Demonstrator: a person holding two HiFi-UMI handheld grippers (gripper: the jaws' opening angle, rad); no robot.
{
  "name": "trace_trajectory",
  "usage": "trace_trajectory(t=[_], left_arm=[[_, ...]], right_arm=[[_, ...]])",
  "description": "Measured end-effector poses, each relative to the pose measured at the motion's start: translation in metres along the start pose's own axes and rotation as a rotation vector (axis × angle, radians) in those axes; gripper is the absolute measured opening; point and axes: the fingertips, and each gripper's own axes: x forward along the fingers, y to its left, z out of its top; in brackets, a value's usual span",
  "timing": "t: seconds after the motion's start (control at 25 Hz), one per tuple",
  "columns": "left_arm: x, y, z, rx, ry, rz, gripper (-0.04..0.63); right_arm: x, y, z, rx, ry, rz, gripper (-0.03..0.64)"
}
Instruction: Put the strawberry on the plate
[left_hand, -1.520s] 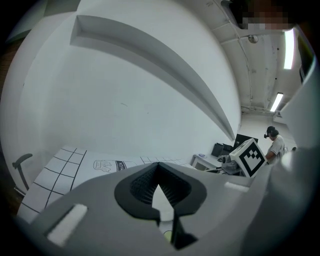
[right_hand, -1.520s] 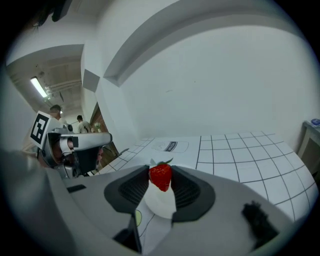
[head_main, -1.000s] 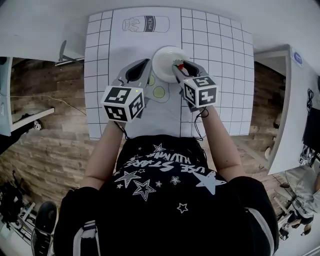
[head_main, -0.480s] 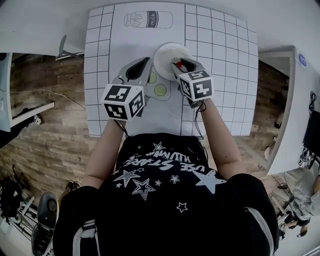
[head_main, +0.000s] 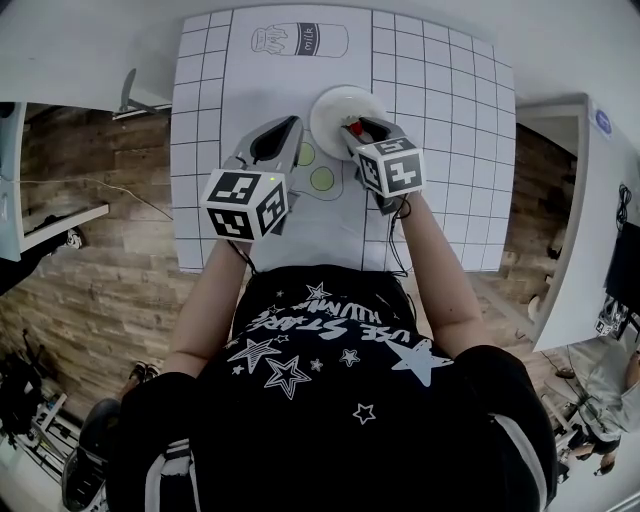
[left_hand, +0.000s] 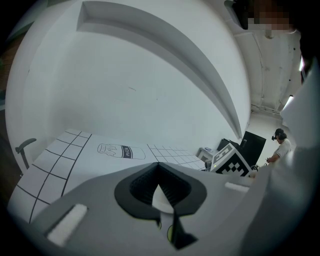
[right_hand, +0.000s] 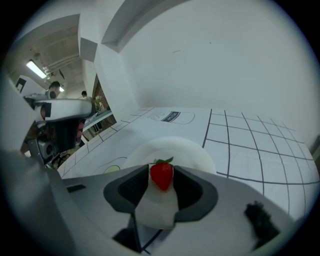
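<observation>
White gridded mat (head_main: 440, 150); right gripper (head_main: 352, 129) pinches upright strawberry (right_hand: 162, 176), apparently above plate's (head_main: 335, 104) near rim; left gripper (left_hand: 159, 168) jaws together, empty, beside plate

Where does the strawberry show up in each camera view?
Head view: strawberry at the right gripper tips, over the plate near its closer rim.
Left gripper view: not in it.
Right gripper view: strawberry at centre, gripped between the jaws.
Shared landmark: the milk bottle drawing, in all three.
</observation>
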Motion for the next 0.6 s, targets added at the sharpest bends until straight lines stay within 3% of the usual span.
trace_trajectory(t=[0.6], left_arm=[[-0.031,-0.016,0.009,0.030,-0.058,-0.042,0.009]], right_arm=[[-0.029,0.008,-0.004,0.013,-0.025,-0.074,0.171]])
